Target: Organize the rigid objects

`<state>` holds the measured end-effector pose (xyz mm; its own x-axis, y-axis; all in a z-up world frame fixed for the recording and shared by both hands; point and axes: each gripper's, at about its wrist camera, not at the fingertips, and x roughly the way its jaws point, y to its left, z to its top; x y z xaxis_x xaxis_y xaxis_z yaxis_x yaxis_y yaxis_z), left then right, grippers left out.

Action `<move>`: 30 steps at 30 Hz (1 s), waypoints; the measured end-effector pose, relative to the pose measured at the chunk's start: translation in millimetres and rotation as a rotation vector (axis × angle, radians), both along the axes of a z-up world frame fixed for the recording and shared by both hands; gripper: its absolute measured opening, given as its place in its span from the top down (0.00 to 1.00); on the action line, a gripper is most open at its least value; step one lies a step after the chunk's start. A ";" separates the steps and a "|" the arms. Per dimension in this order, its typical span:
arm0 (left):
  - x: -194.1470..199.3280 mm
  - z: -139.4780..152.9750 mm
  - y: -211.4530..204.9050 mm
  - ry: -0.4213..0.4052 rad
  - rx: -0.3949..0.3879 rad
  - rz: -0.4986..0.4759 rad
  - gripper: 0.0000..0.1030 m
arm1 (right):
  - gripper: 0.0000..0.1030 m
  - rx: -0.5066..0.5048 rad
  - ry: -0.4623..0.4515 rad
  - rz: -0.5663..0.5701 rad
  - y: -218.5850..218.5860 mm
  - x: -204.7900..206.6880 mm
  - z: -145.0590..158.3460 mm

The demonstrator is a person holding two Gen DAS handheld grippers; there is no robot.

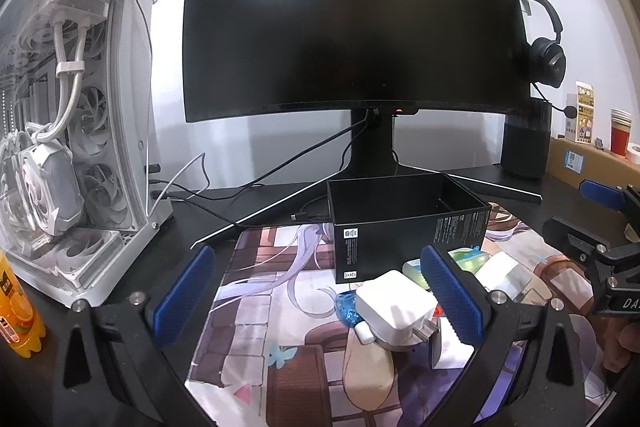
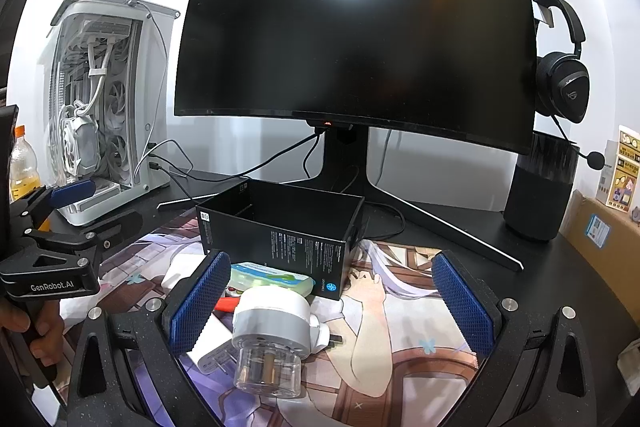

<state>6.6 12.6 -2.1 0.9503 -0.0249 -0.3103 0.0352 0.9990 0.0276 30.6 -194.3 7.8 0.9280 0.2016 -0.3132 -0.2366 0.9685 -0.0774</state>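
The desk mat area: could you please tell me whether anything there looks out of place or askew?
Yes: chargers and small items lie heaped against the open black box instead of inside; a round white adapter lies tipped on its side.

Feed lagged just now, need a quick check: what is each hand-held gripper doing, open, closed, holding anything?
Left hand-held gripper: open, holding nothing, above the white charger.
Right hand-held gripper: open, holding nothing, above the round adapter.

A home computer desk, set up for gaming.

A curved monitor [image 1: 352,15] stood on a black desk [image 2: 560,267], flanked by a white glass-sided PC case [image 1: 72,147] with fans and a headset [image 2: 562,83] hung at the screen's edge. An anime-print desk mat [image 1: 280,307], an orange drink bottle [image 1: 18,311] and a cardboard box [image 2: 600,227] completed it.
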 end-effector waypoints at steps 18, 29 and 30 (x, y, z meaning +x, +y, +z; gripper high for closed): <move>1.5 0.1 2.1 0.007 -0.002 0.011 0.00 | 0.01 -0.002 0.000 -0.002 1.1 0.6 0.6; 0.5 0.2 0.3 0.001 0.004 0.017 0.00 | 0.01 0.005 -0.006 -0.005 -0.1 -0.7 1.0; 0.2 0.2 0.4 0.002 0.005 0.016 0.00 | 0.01 0.005 -0.008 -0.004 -0.2 -0.9 1.1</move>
<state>6.8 12.9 -1.9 0.9500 -0.0085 -0.3121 0.0195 0.9993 0.0324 29.7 -194.5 8.9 0.9314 0.1992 -0.3047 -0.2316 0.9700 -0.0740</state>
